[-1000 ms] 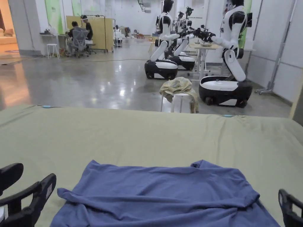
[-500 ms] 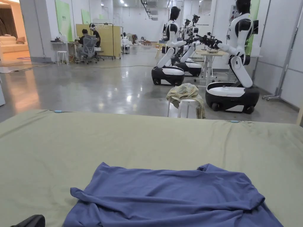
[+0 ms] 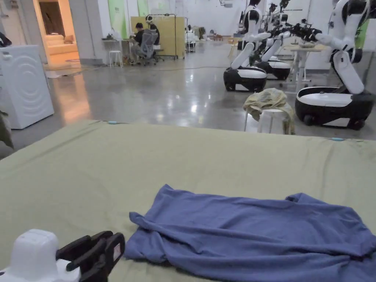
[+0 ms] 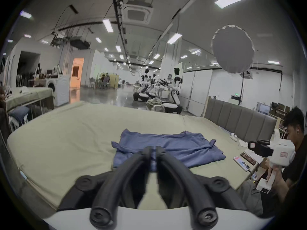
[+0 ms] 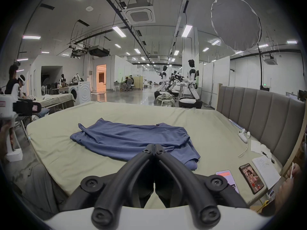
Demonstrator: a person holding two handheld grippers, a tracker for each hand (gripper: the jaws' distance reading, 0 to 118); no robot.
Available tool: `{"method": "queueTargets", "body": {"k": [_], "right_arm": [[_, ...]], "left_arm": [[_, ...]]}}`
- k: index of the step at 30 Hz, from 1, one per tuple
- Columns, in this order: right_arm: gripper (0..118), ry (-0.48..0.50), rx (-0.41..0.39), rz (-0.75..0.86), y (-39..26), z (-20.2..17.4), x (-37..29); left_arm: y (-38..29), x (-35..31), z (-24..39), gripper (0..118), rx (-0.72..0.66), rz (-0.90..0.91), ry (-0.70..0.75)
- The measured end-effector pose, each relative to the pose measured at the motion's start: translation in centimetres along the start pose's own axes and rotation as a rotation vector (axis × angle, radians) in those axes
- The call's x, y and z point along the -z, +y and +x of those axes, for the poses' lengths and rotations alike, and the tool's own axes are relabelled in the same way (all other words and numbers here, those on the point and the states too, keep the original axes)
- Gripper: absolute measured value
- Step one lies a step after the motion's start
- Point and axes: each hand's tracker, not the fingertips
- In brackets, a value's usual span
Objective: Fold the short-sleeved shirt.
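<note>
The bed [image 3: 110, 165] carries the blue shirt [image 3: 257, 235] near its front edge, apparently partly folded, rumpled, more folds remaining. The left gripper [image 4: 153, 152] has a narrow gap; the right gripper [image 5: 154, 148] is closed, empty.

Bright overhead strip lights [image 5: 119, 31], floor [image 3: 176, 99] glare, fisheye edges, soft shadows

Soft wrinkled blue cloth shirt [image 3: 257, 231], matt olive fabric sheet [image 3: 147, 161] under it, my jaws matt black plastic, glossy polished floor [image 3: 154, 95], padded grey headboard [image 5: 259, 110]
</note>
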Motion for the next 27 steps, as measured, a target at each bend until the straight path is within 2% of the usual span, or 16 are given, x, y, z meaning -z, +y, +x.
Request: {"method": "queueTargets", "body": {"k": [1,2,3,6,10,11,13,15,18,20,21,24,25,27], "right_arm": [[0,0.007,0.016,-0.006,-0.2,0.1,0.1],[0,0.012,0.03,-0.015,-0.4,0.1,0.2],[0,0.01,0.045,-0.022,-0.6,0.2,0.3],[0,0.013,0.063,-0.048,-1.0,0.5,0.7],[0,0.0,0.058,-0.084,-1.6,0.7,1.6],[0,0.002,0.063,-0.093,-1.7,0.8,1.8],[0,0.006,0.083,-0.11,-2.2,1.0,2.2],[0,0.009,0.098,-0.124,-2.6,1.2,2.4],[0,0.005,0.113,-0.147,-3.2,1.5,2.8],[0,-0.008,0.121,-0.165,-3.6,1.6,3.1],[0,-0.012,0.129,-0.174,-3.7,1.7,3.3],[0,-0.01,0.189,-0.185,-4.2,1.9,3.8],[0,-0.003,0.218,-0.188,-4.4,2.0,4.0],[0,-0.004,0.242,-0.205,-4.5,2.2,4.6]], "left_arm": [[-0.1,1.3,-1.2,27,0.0,-0.026,0.009],[0.0,2.4,-1.8,57,-0.018,-0.054,-0.006],[0.0,3.9,-2.9,66,-0.056,-0.084,-0.016],[-0.3,8.6,-6.0,67,-0.189,-0.152,-0.047],[-1.7,15.5,-8.5,67,-0.189,-0.309,0.034],[-2.3,16.6,-9.0,67,-0.205,-0.307,0.018],[-3.8,19.3,-10.0,67,-0.238,-0.389,0.108],[-4.7,21.3,-10.6,66,-0.264,-0.457,0.115],[-5.7,23.2,-10.5,65,-0.252,-0.521,0.141],[-5.6,23.9,-9.7,63,-0.197,-0.56,0.183],[-5.6,24.1,-9.3,57,-0.172,-0.569,0.185],[-5.2,24.9,-8.4,30,-0.036,-0.632,0.241],[-4.9,25.1,-8.1,22,-0.029,-0.648,0.255],[-4.5,25.8,-7.7,17,-0.033,-0.669,0.26]]}}
